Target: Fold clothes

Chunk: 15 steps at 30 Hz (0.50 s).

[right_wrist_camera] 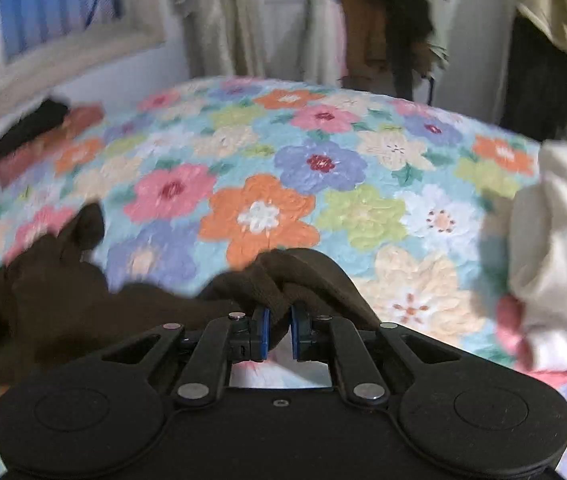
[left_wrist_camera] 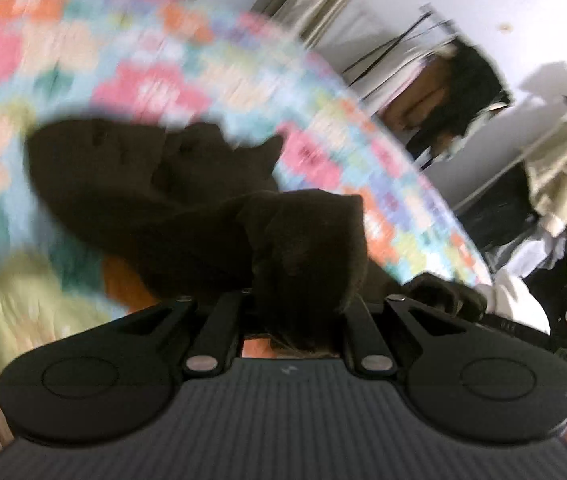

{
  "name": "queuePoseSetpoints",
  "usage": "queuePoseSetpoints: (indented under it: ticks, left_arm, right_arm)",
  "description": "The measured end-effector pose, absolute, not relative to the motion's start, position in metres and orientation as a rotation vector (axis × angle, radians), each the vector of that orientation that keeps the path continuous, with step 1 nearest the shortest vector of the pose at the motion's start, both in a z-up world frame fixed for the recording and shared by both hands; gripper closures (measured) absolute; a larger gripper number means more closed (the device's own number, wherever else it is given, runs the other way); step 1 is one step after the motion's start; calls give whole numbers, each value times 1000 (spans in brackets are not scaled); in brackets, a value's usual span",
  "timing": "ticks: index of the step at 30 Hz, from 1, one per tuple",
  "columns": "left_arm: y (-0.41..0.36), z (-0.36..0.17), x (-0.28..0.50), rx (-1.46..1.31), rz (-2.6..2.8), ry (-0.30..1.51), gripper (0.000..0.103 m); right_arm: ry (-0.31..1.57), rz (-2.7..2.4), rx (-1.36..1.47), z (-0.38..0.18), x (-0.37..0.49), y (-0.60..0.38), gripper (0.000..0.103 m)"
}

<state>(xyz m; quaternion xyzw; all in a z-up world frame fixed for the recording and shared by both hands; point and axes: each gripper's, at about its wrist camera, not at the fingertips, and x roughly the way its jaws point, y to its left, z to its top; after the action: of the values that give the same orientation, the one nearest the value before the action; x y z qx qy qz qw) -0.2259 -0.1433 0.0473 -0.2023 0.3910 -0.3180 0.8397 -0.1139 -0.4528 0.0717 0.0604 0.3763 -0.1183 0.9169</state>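
Observation:
A dark brown garment (left_wrist_camera: 171, 200) hangs bunched over the flowered bedspread (left_wrist_camera: 155, 64). My left gripper (left_wrist_camera: 295, 300) is shut on a fold of it; the cloth covers the fingertips. In the right wrist view the same brown garment (right_wrist_camera: 51, 300) trails off to the left. My right gripper (right_wrist_camera: 279, 320) is shut on its thick rolled edge, the blue pads (right_wrist_camera: 262, 330) pinching the cloth above the bedspread (right_wrist_camera: 323, 168).
A white and pink bundle of cloth (right_wrist_camera: 555, 248) lies at the bed's right edge. A dark item (right_wrist_camera: 27, 126) lies at the far left by the wall. Clothes hang on racks (left_wrist_camera: 443, 92) beyond the bed. Curtains (right_wrist_camera: 219, 16) hang behind.

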Motion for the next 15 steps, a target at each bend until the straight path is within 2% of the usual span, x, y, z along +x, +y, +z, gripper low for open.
queuePoseSetpoints:
  ticks: [4, 9, 11, 12, 13, 15]
  left_arm:
    - [-145, 64, -232, -360, -709, 800, 93]
    - [-136, 54, -232, -380, -741, 921, 88]
    - [-126, 55, -228, -398, -730, 929, 87]
    - [-121, 56, -225, -402, -720, 917, 87]
    - [-115, 59, -223, -404, -710, 903, 85]
    - [-102, 68, -223, -404, -693, 880, 82]
  right_arm:
    - [912, -211, 47, 45, -125, -443, 92]
    - [1008, -229, 6, 9, -134, -442, 90]
    - [1025, -250, -24, 10, -135, -446, 79]
    - [1028, -254, -9, 15, -135, -452, 70]
    - [1029, -261, 3, 21, -136, -457, 66]
    - [1008, -299, -2, 36, -137, -465, 63]
